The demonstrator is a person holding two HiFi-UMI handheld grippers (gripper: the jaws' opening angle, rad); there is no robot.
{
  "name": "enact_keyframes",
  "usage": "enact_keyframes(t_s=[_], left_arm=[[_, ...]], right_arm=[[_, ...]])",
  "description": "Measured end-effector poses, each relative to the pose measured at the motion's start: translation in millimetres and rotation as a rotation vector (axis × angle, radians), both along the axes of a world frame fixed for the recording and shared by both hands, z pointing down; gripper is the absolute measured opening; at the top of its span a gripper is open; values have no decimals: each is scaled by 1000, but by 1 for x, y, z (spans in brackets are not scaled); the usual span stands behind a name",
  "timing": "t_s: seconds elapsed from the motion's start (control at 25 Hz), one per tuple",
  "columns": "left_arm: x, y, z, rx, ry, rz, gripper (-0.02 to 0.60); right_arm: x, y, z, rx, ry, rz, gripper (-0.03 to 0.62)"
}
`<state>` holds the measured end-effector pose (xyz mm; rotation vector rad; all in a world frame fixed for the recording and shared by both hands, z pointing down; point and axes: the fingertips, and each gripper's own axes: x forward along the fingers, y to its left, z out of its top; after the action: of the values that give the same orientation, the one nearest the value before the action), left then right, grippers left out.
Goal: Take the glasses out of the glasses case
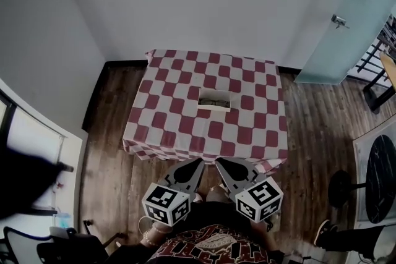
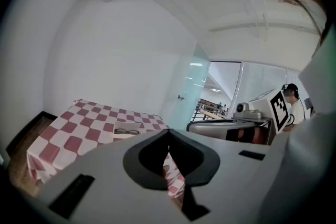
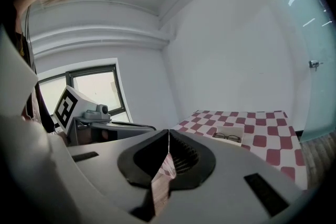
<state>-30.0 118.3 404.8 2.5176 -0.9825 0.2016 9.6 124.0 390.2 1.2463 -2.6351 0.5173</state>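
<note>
With the left gripper (image 1: 197,164) and right gripper (image 1: 219,164) both closed on nothing off the table's (image 1: 162,133) near edge, reaching in unopened could shove the open case (image 1: 214,106) at mid-table or bend the glasses (image 3: 227,137) inside.

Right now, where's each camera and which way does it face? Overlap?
Head view: on the person's head, facing steeply down at the checkered table and glasses case; left gripper, right gripper, shirt at bottom.
Left gripper view: on the left gripper, facing along its shut jaws at the table; right gripper at right.
Right gripper view: on the right gripper, same aim; left gripper at left.
Shared: glasses in the case.
</note>
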Motion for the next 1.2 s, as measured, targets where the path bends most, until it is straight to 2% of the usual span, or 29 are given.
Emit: enact_keyframes(t_s=[0.56,0.84,1.2], left_arm=[[1,-45,5,-26,-9,-45,9],[26,-89,0,-42,-22,-29,9],[55,-126,-5,-57,-42,-23,9]], right_arm=[[-7,-55,4,-7,-6,-84,20],[25,-100,-2,-12,-3,-70,20],[47,-136,-10,-16,-8,-111,20]])
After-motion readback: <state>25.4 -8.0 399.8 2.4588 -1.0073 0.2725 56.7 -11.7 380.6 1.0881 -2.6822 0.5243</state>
